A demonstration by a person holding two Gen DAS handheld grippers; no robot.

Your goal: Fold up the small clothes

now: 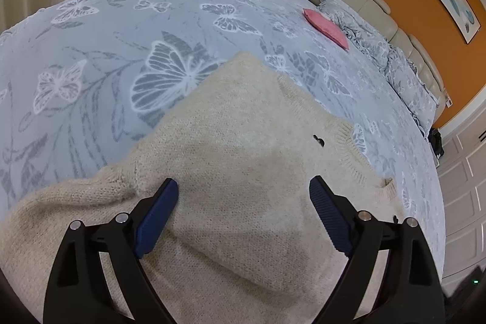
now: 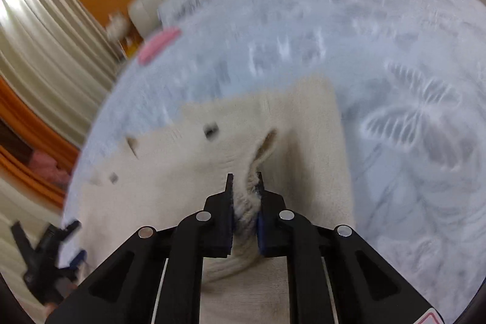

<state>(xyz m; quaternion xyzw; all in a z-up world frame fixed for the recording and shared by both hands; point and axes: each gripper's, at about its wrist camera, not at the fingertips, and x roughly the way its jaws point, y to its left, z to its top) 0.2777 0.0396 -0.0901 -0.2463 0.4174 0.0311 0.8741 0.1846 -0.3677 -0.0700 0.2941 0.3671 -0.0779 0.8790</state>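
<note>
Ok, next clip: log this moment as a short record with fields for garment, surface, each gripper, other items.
garment: cream knit sweater, spread out, partly folded
surface: bed with grey butterfly-print cover
left gripper: open, fingers apart over the sweater, gripping nothing
right gripper: shut on a pinched ridge of the sweater; view motion-blurred
other items: pink cloth farther up the bed, near the pillows

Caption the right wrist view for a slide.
Right hand-held gripper pinches a fold of the cream sweater on the butterfly bedspread.
</note>
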